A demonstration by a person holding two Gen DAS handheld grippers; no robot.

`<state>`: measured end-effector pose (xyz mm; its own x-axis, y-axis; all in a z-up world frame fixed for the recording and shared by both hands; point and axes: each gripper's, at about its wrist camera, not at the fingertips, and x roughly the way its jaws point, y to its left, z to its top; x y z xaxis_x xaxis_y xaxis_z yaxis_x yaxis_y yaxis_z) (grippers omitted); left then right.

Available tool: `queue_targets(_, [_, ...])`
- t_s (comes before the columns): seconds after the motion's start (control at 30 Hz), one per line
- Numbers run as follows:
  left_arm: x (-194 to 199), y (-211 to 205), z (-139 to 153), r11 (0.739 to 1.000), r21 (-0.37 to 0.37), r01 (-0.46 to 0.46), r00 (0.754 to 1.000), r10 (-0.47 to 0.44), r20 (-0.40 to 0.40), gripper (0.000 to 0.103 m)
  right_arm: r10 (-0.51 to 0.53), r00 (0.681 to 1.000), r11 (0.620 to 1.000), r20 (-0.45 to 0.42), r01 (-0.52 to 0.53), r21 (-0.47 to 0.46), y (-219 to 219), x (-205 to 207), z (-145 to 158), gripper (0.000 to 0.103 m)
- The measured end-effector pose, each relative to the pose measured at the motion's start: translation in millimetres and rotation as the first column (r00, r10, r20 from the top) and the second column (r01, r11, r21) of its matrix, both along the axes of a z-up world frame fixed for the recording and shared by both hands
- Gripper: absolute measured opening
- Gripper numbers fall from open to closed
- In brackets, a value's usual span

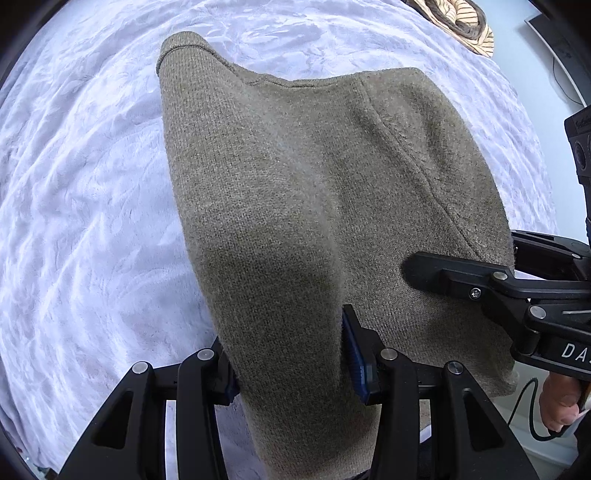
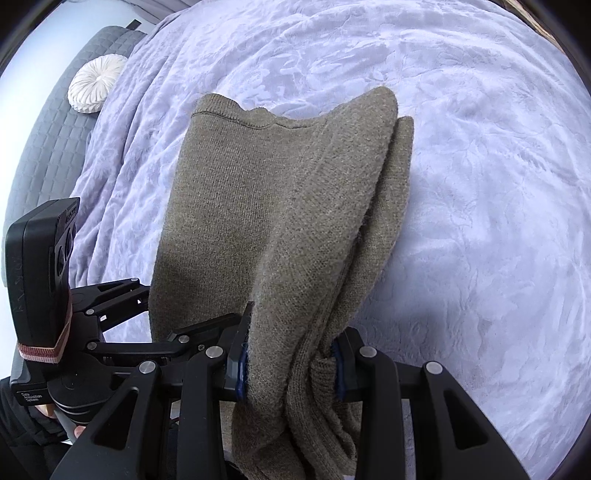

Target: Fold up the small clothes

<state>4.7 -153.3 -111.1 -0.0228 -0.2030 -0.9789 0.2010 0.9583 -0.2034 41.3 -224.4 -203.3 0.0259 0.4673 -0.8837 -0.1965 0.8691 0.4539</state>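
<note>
An olive-brown knit garment (image 1: 295, 192) fills the middle of both frames, doubled over in thick layers, its hemmed edge at the top, hanging down over the pale bed.

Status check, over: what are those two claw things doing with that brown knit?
Left gripper and right gripper both shut on olive knit garment. It hangs over lavender bedspread. Nothing in the way.

Location: a bedroom in a home. Evidence: a bed covered by a pale lavender plush blanket (image 2: 480, 184) with an embossed leaf pattern fills both views. At far left, a grey quilted bedspread (image 2: 55, 147) carries a round white pleated cushion (image 2: 96, 82). At far right, a striped garment (image 1: 461, 22) lies on the blanket. A white wall (image 2: 29, 44) stands behind the bed.
</note>
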Motion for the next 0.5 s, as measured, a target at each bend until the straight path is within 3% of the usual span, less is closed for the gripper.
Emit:
queue_targets(0.37, [5,-10,-19,0.999,0.044,0.011,0.999,-0.009,-0.05,0.049,-0.001,0.998,1.0,-0.063,0.0,-0.016,-2,1,-35,0.036])
queue_targets(0.5, [6,-9,-27,0.997,0.07,0.011,0.998,-0.007,-0.061,0.063,-0.01,0.997,1.0,-0.08,0.009,-0.024,-6,0,-45,0.037])
